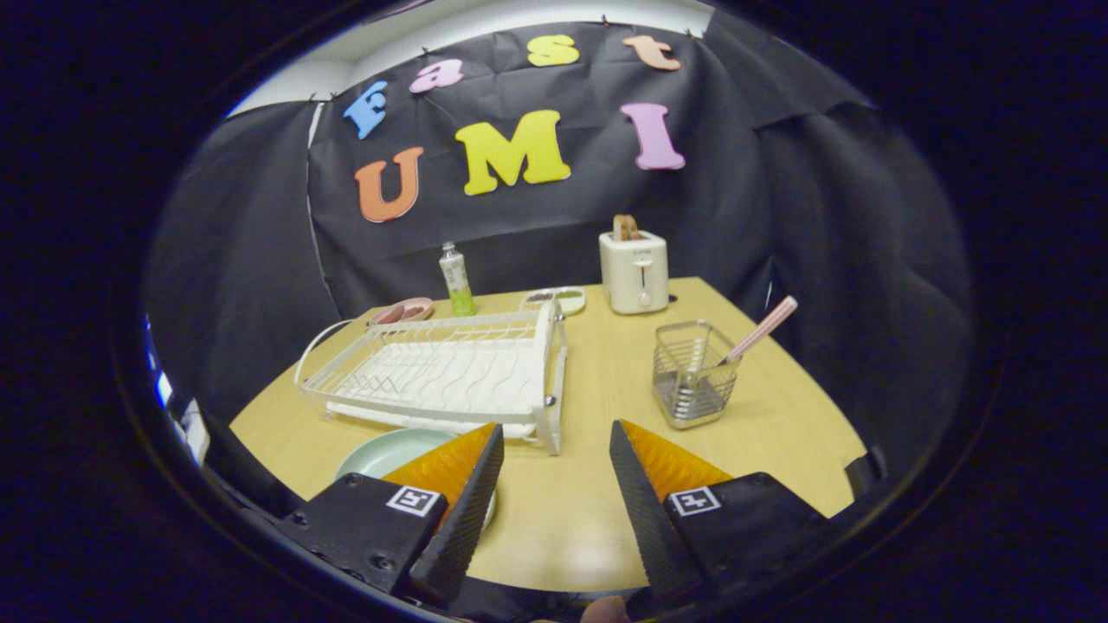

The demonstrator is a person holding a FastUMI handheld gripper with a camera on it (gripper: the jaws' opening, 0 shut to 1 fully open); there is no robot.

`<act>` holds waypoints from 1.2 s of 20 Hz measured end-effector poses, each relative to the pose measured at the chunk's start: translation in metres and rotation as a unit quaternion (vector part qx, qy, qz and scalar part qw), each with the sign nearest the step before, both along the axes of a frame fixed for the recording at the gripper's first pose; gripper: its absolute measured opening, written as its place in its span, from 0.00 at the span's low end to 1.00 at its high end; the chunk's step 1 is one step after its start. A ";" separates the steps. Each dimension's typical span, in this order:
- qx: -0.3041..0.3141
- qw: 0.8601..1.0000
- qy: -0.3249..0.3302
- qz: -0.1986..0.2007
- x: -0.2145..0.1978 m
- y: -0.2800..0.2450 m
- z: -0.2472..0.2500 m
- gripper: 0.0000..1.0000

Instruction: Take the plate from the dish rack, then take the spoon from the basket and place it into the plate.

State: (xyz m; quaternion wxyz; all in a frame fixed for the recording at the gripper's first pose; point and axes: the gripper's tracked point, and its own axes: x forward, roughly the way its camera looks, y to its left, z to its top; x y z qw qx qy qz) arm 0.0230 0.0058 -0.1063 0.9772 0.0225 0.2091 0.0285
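Wooden table [606,381] fronts black cloth wall [822,216]; hand-held gripper [556,454] open, seemingly empty.

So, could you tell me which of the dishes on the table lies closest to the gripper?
The pale green plate, lying in front of the dish rack, partly behind one finger of the open gripper. The pink dish and white dish sit beyond the rack, by the bottle.

The dish rack [450,372] is sitting at eleven o'clock from the open gripper [554,450], the plate [389,452] lying before it by the left finger. The basket [691,374], at one o'clock, is holding the spoon [762,329]; the toaster [634,270] is standing behind.
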 end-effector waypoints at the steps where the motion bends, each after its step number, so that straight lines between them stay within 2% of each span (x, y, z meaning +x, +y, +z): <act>1: -0.014 1.000 -0.017 -0.017 0.003 -0.016 0.006 0.82; 3: -0.032 0.998 -0.035 -0.049 0.009 -0.047 0.011 0.82; 4: -0.037 0.996 -0.044 -0.066 0.012 -0.066 0.014 0.93; 5: -0.037 0.994 -0.056 -0.083 0.015 -0.082 0.020 1.00; 9: -0.009 0.993 -0.068 -0.097 0.040 -0.117 0.012 1.00; 12: -0.014 0.992 -0.074 -0.102 0.070 -0.141 0.001 1.00; 15: 0.025 0.994 -0.060 -0.086 0.097 -0.148 -0.013 1.00; 19: 0.094 0.992 -0.051 -0.063 0.131 -0.148 -0.024 0.86; 21: 0.099 0.992 -0.043 -0.059 0.139 -0.148 -0.029 0.79; 24: 0.089 0.994 -0.037 -0.055 0.143 -0.144 -0.029 0.60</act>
